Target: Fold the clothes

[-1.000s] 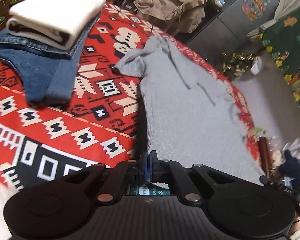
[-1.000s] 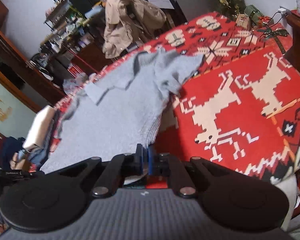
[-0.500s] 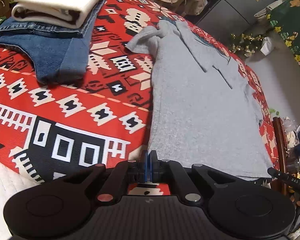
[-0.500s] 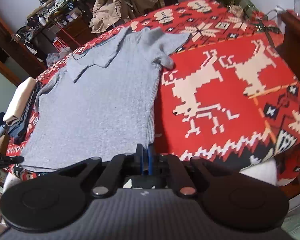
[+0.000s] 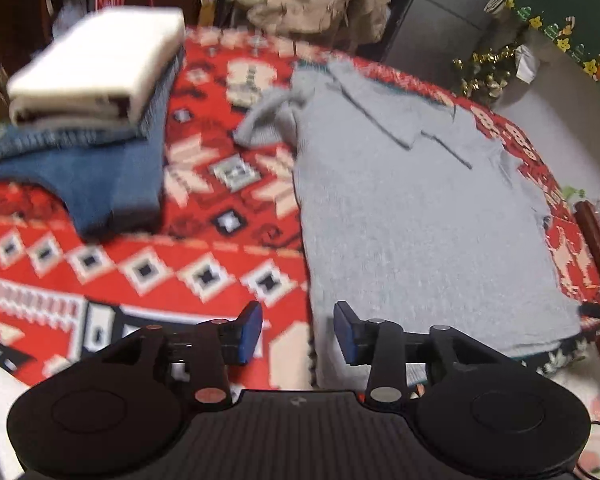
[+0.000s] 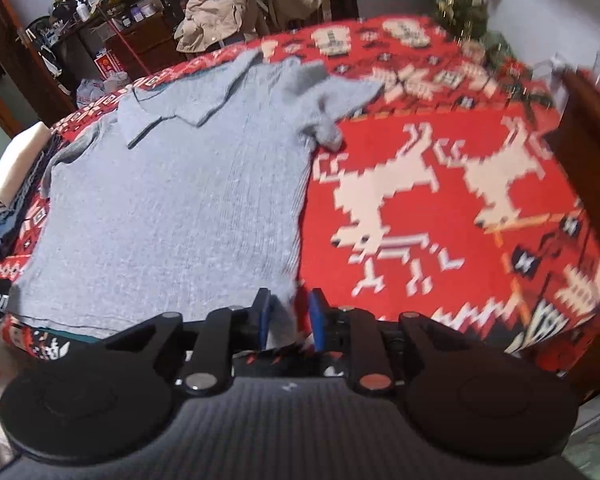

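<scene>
One grey polo shirt (image 5: 412, 216) spread flat on red blanket (image 5: 204, 208), collar far.

Grey polo shirt (image 5: 416, 216) lies flat on red patterned blanket (image 5: 204, 184), front up, collar at far end, hem at near edge. Ribbed knit, short sleeves; the sleeve on the left in the left-wrist view is bunched and curled, the other lies over the blanket's far right edge. Collar flaps spread open, placket visible. In right-wrist view the shirt (image 6: 180, 200) fills the left half, near-right hem corner lifted a bit. Far left: folded cream garment (image 5: 100, 64) stacked on folded blue jeans (image 5: 100, 176), well apart from shirt.
</scene>
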`<state>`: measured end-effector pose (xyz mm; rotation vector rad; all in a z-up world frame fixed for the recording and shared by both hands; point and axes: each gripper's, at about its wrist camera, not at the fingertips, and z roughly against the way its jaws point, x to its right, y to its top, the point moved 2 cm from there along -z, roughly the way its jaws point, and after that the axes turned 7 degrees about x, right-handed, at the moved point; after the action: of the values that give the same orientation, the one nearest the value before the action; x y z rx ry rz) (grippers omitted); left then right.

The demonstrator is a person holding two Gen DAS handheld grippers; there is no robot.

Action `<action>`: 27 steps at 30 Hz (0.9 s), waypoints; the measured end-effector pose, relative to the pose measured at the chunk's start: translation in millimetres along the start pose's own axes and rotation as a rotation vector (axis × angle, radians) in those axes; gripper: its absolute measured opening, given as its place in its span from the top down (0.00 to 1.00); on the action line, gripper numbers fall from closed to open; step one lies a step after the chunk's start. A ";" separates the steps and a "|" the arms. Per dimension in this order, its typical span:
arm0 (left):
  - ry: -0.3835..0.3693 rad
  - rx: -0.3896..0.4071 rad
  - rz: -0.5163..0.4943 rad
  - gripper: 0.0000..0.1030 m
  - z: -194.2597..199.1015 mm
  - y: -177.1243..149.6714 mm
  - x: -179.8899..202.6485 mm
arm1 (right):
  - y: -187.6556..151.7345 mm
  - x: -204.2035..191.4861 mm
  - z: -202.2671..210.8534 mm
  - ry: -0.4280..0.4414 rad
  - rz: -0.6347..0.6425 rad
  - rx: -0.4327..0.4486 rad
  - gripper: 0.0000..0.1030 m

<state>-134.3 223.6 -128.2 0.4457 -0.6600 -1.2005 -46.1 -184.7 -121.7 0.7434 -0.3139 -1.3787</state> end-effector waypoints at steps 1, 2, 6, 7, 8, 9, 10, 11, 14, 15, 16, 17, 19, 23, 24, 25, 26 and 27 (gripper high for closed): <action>0.006 0.020 -0.014 0.61 2.8 1.5 2.8 | 2.0 -1.4 3.7 -0.009 0.006 0.011 0.76; 0.013 0.040 -0.029 0.61 5.6 3.0 5.6 | 3.9 -3.4 7.4 -0.017 0.013 0.023 0.76; -0.114 0.082 -0.174 0.61 9.8 -0.2 43.8 | 8.1 -38.1 22.7 0.080 0.100 0.093 0.75; -0.149 0.091 -0.216 0.61 10.2 -1.5 54.4 | 5.6 -50.2 21.8 0.133 0.125 0.086 0.75; -0.174 0.093 -0.261 0.61 6.8 -4.5 66.3 | 1.5 -63.7 18.5 0.184 0.158 0.069 0.77; -0.203 0.088 -0.291 0.61 2.5 -7.4 75.3 | -4.0 -78.3 13.2 0.225 0.204 0.048 0.77; -0.231 0.083 -0.321 0.61 -1.7 -10.3 84.2 | -10.7 -92.0 6.8 0.246 0.257 0.028 0.78; -0.260 0.077 -0.350 0.61 -5.9 -13.3 93.1 | -17.6 -105.1 -0.3 0.251 0.315 0.008 0.78; -0.299 0.068 -0.472 0.61 -14.9 -27.5 114.7 | -33.9 -131.8 -15.4 0.267 0.415 -0.032 0.78; -0.311 0.065 -0.513 0.61 -17.8 -32.2 121.8 | -37.0 -137.7 -17.2 0.265 0.442 -0.030 0.78; -0.315 0.063 -0.537 0.61 -19.2 -35.9 124.8 | -40.0 -143.6 -19.0 0.264 0.470 -0.027 0.78; -0.318 0.062 -0.561 0.61 -20.6 -39.5 127.6 | -42.9 -149.3 -20.7 0.262 0.498 -0.025 0.78; -0.323 0.058 -0.608 0.61 -23.2 -46.7 133.3 | -45.2 -157.0 -22.3 0.249 0.556 -0.011 0.78; -0.342 0.050 -0.665 0.61 -27.2 -57.5 140.8 | -49.8 -167.4 -27.0 0.255 0.638 -0.009 0.78; -0.328 0.057 -0.685 0.61 -28.7 -59.9 142.1 | -50.8 -168.8 -29.0 0.256 0.641 -0.011 0.77; -0.314 0.058 -0.697 0.61 -31.0 -61.7 142.5 | -51.8 -170.3 -31.0 0.256 0.643 -0.012 0.77; -0.300 0.059 -0.709 0.61 -33.4 -63.4 142.8 | -52.6 -171.5 -32.8 0.256 0.645 -0.014 0.77; -0.298 0.059 -0.711 0.63 -35.1 -64.5 142.4 | -51.6 -170.9 -33.4 0.258 0.641 -0.015 0.78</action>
<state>-125.4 67.3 -162.4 0.5807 -0.8236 -1.9504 -98.9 -12.2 -142.4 0.7167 -0.3020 -0.6726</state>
